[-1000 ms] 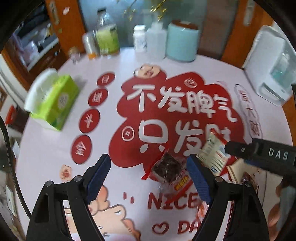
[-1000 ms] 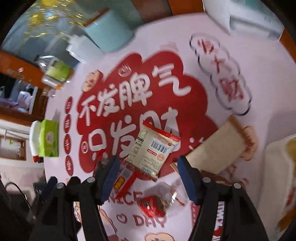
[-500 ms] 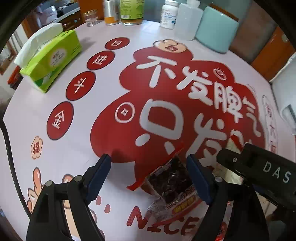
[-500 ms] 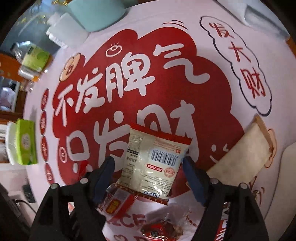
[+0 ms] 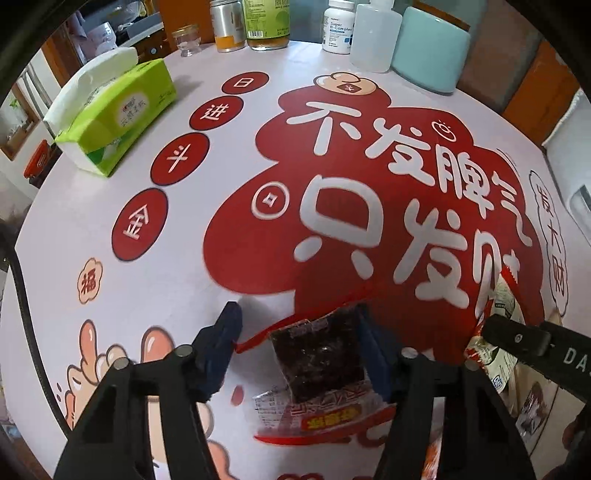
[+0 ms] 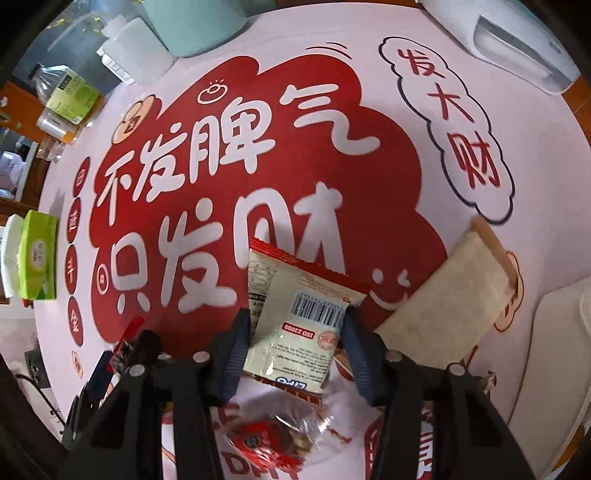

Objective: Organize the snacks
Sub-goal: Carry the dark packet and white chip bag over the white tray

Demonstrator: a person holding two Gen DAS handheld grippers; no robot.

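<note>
A dark snack packet [image 5: 319, 360] with red edges lies on the printed table cover. My left gripper [image 5: 299, 328] is low over it, jaws open; the right finger touches the packet's side, the left finger stands apart. A cream snack packet [image 6: 299, 321] with a barcode and red trim lies between the fingers of my right gripper [image 6: 293, 326], whose jaws have narrowed onto its sides. The cream packet also shows in the left wrist view [image 5: 506, 314], behind the right gripper's black body. A clear packet with red filling [image 6: 273, 439] lies under the right gripper.
A beige pouch [image 6: 458, 299] lies right of the cream packet. A green tissue pack [image 5: 114, 114] sits far left. Bottles [image 5: 338, 26] and a teal canister [image 5: 428, 51] stand along the back. A white appliance [image 6: 517, 48] is at the far right.
Both grippers came down and forward onto their packets. The right jaws narrowed around the cream packet. The left jaws narrowed somewhat around the dark packet.
</note>
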